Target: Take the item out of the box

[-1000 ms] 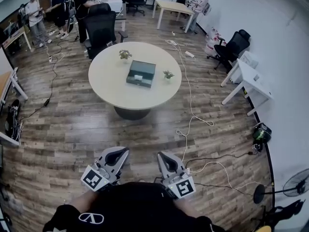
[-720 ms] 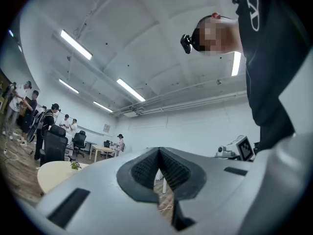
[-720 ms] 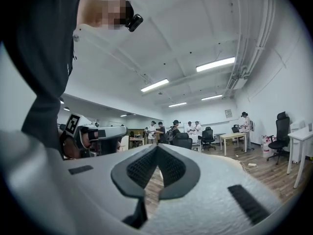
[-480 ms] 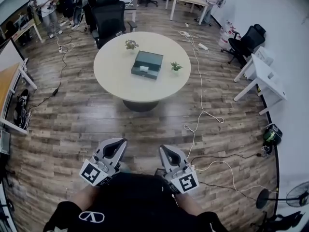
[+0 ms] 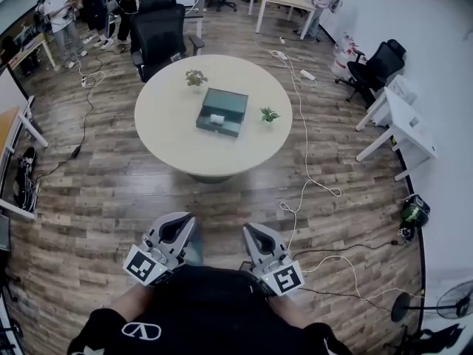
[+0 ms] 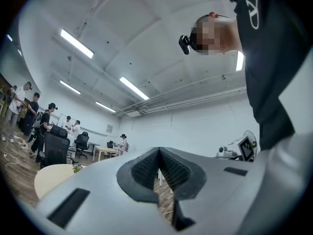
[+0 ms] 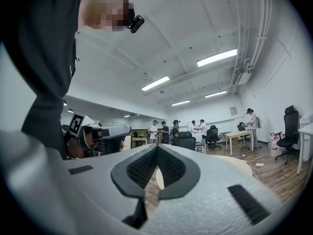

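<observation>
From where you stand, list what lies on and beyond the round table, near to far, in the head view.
round table → dark green box → potted plant → black office chair → group of people. The second small plant sits level with the box, so it is left out.

No letters or numbers can be read; a white oval emblem [image 5: 140,331], wordless, is seen on the black shirt [image 5: 211,305]; black-and-white square markers [image 5: 143,267], patterns only, are carried at the rear of the left gripper [image 5: 179,222] and the right gripper [image 5: 253,233]; a pale label [image 5: 216,118] is noted on the box [image 5: 230,102], too small to be read.
</observation>
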`<state>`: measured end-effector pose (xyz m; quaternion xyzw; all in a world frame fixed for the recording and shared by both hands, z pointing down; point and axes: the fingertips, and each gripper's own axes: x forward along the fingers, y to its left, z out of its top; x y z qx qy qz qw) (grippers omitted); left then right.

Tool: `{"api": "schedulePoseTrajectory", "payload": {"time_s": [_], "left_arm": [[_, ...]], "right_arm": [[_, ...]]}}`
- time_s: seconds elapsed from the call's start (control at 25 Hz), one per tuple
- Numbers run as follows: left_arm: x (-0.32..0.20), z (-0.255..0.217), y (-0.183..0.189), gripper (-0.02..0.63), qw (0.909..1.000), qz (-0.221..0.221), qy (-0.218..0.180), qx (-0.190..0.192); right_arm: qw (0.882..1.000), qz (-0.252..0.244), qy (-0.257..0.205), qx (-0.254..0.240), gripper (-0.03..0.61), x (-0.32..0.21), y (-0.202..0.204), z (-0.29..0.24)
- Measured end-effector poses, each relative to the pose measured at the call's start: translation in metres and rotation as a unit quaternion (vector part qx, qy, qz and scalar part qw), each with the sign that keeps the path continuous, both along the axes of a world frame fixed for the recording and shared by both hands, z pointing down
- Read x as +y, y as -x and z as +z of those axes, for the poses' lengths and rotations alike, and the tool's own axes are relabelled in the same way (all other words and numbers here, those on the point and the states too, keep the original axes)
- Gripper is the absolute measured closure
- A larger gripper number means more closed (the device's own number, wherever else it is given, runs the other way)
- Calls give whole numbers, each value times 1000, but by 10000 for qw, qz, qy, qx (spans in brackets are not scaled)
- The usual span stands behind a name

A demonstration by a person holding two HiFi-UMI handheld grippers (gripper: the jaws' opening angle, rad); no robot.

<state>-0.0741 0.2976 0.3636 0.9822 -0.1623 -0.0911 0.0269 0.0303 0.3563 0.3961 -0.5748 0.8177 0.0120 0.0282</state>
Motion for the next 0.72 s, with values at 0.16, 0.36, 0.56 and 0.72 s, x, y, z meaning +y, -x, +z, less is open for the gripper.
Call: {"api": "schedulePoseTrajectory", "payload": {"time_s": [0.16, 0.36, 0.56, 0.72], "left_arm": [[-81, -3, -14, 608, 9997, 165, -57, 142], [-187, -19, -29, 608, 9988, 416, -97, 225], [-288, -16, -47, 608, 9974, 679, 48, 226], [-354, -10, -64, 609, 9958, 887, 86, 199]], "right_arm": [[9999, 108, -42, 107, 574, -79, -9, -6], [9992, 165, 64, 353, 574, -187, -13, -15], [9979, 402, 194, 468, 574, -287, -30, -15], [9961, 637, 304, 533, 574, -352, -43, -15]]}}
